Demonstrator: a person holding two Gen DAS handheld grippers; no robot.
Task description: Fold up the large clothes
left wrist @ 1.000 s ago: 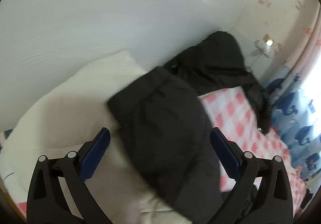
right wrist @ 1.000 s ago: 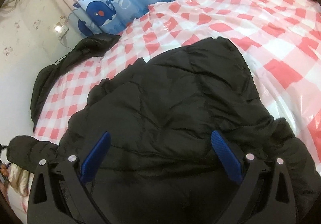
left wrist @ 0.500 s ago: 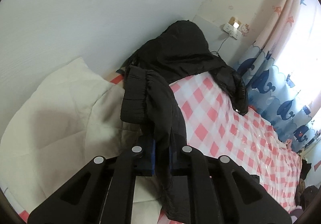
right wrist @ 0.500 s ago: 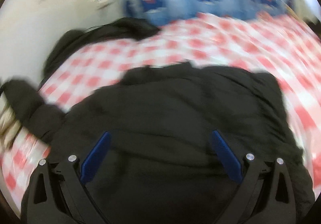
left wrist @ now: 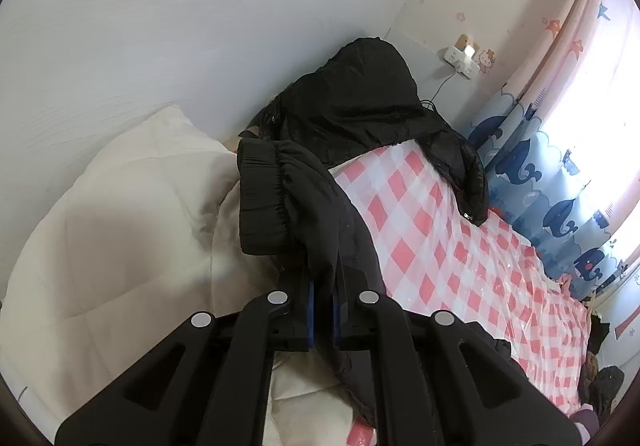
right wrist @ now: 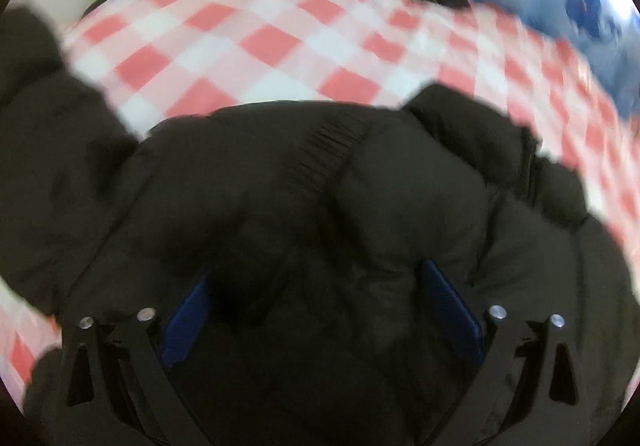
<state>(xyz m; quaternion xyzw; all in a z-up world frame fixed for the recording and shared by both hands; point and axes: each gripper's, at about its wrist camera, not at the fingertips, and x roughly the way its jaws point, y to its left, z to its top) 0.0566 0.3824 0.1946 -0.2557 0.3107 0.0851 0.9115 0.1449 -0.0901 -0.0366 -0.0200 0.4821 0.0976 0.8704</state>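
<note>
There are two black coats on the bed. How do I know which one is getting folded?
Find the bed with the pink-and-white checked cover. The other black coat is heaped in the far corner near the wall socket. The black puffer jacket being folded lies nearer, beside the cream quilt; its ribbed sleeve cuff sticks up, pinched in the left gripper.
</note>
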